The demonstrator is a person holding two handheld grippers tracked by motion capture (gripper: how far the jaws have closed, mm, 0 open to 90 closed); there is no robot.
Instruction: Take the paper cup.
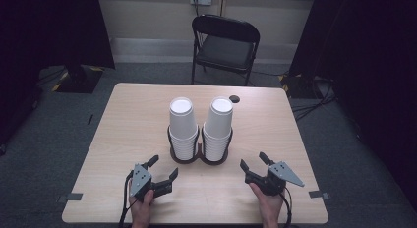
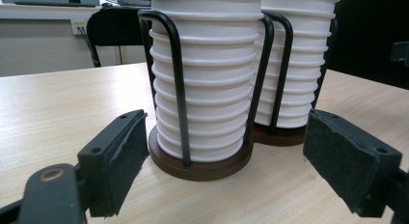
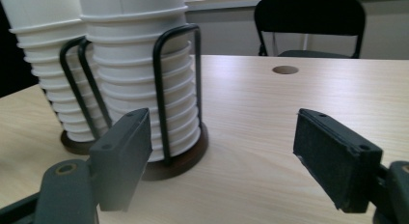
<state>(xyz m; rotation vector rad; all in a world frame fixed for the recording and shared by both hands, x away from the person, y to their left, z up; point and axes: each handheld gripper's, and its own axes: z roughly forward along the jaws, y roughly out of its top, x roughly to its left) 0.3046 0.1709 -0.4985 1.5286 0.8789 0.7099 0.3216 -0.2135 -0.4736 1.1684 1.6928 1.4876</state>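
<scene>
Tongs: left tongs [image 1: 164, 167] and right tongs [image 1: 253, 161] released, empty, resting on surface [image 1: 128, 120] | cup stacks [image 1: 201, 125] in holder [image 2: 200, 163], centre, just ahead | step: likely pre-grasp | next: advance, close on one cup.

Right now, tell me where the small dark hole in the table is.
In the high view, the hole sits near the table's far edge, just right of the right cup stack, before the folding chair.

Cup stacks [image 1: 200, 125] block centre (edges free).
</scene>
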